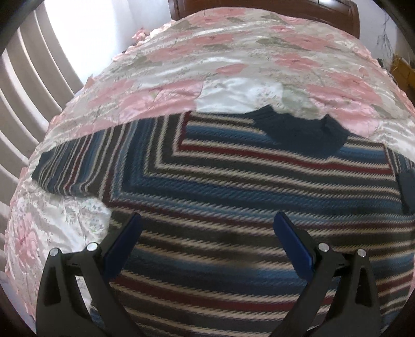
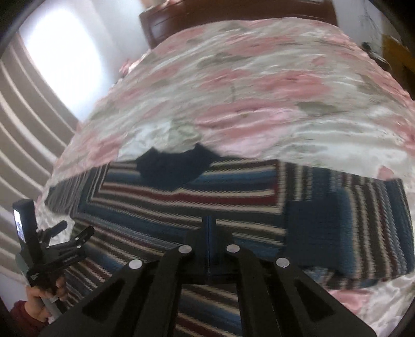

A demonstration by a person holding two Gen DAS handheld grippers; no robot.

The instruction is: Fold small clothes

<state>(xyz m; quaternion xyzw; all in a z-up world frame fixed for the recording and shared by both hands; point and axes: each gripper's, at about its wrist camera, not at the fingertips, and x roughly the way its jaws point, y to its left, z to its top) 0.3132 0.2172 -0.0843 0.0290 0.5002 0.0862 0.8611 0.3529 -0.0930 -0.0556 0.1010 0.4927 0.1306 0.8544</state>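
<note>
Lay spread flat on the bed: a knitted striped sweater [image 1: 233, 181], coarse ribbed weave, bands of blue, dark red, cream and grey running across the body and turning to a different angle on the sleeves. Navy collar [image 1: 303, 132] at the far edge, thick and folded, pointing toward the headboard. One sleeve [image 1: 72, 168] stretched out to the left with a dark cuff at its end; the other sleeve [image 2: 363, 223] out to the right in the right wrist view, wide and blurred.

Underneath, a glossy satin bedspread [image 1: 233, 51], rumpled, printed with large pink flowers and grey-green leaves on white. Dark polished wooden headboard [image 1: 259, 7] beyond it. To the left, pleated beige curtains [image 1: 31, 85] with bright window light between them.

Left gripper [image 1: 207, 225] held wide apart over the lower body of the sweater, blue pads [image 1: 124, 243] on black plastic arms, nothing between them, not seen touching the knit. Right gripper [image 2: 209, 228] pressed together, blue pads meeting in a thin line, hovering low over the middle of the sweater; cannot tell whether any fabric was pinched there. Also visible at the lower left of the right wrist view: the left tool's black frame with a small lit screen, gripped by a hand [image 2: 44, 298] in a dark red sleeve.
</note>
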